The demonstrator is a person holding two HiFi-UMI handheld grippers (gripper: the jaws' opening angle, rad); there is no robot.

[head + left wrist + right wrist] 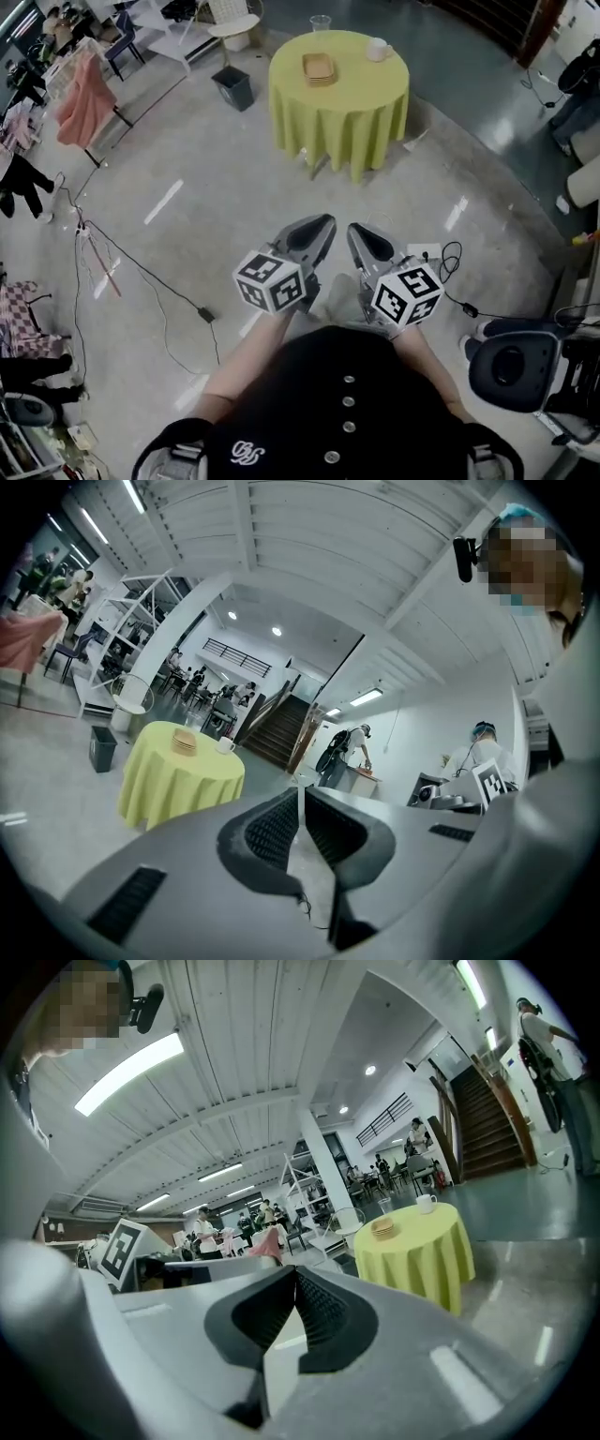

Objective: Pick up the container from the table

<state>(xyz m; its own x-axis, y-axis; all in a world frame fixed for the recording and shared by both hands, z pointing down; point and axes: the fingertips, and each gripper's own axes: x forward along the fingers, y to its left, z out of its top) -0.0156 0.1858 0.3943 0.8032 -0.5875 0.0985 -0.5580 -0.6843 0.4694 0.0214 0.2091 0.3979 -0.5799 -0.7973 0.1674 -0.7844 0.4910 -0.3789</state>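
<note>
— Well, where is the container (319,67)?

— On the far round table (361,127) with the yellow-green cloth. It is a tan, squarish stack near the middle of the top. A white mug (378,49) stands to its right and a clear cup (321,22) at the far edge.

— And the claws?

— Both are near the person's body, side by side, well apart from the table. The left gripper (327,221) has its jaws pressed together with nothing between them. The right gripper (353,229) is the same, closed and empty.

— Anything on the floor?

— A dark bin (232,86), just left of the table.
</note>
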